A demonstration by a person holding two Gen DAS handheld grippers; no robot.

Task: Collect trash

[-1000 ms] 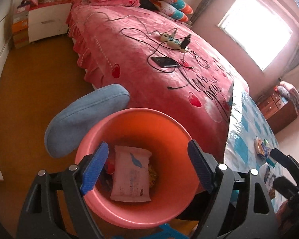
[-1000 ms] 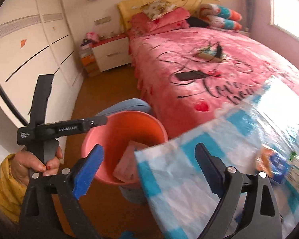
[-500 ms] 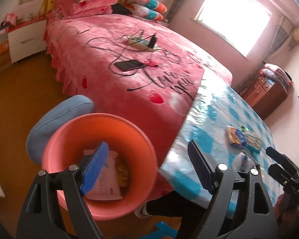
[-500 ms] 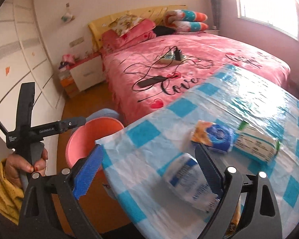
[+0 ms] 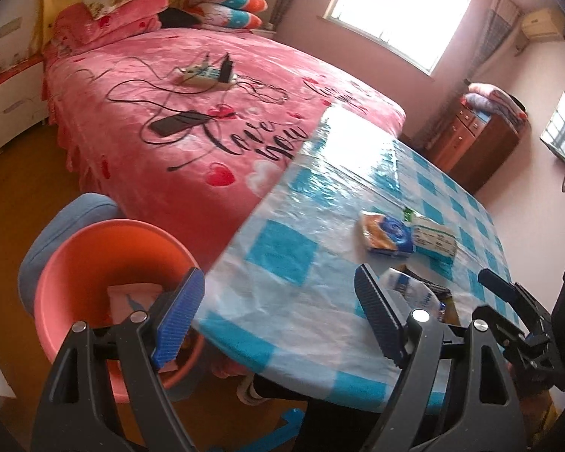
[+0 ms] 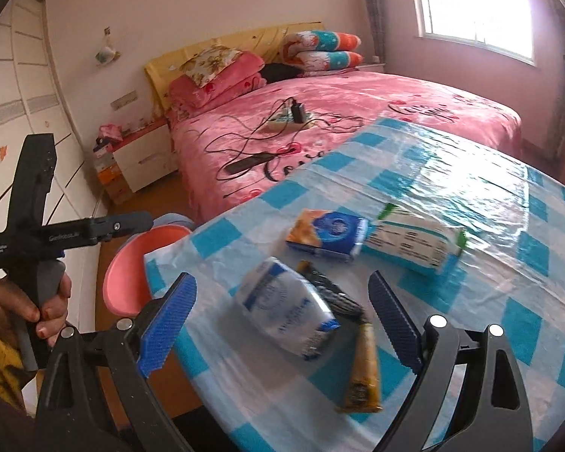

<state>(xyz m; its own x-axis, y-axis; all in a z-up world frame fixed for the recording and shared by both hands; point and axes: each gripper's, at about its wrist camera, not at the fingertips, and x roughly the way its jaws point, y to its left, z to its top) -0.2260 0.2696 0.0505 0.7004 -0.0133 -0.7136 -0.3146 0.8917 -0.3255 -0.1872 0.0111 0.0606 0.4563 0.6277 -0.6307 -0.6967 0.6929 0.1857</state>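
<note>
Your left tool [image 5: 278,316] and right tool [image 6: 282,324] hung spread and empty over the blue-checked tabletop's [image 6: 471,203] near edge, crumpled wrappers [image 6: 290,316] beneath, the salmon plastic bin [image 5: 94,256] beside it.

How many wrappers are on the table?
4: white pouch nearest, black one behind it, yellow one at the edge, blue-orange pack further back. The tissue pack is not counted.

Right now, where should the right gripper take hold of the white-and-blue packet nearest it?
Across the white-and-blue packet's puffy middle, coming down from above. It lies flat on the table, between the open right gripper's fingers; its far edge overlaps a dark wrapper.
</note>
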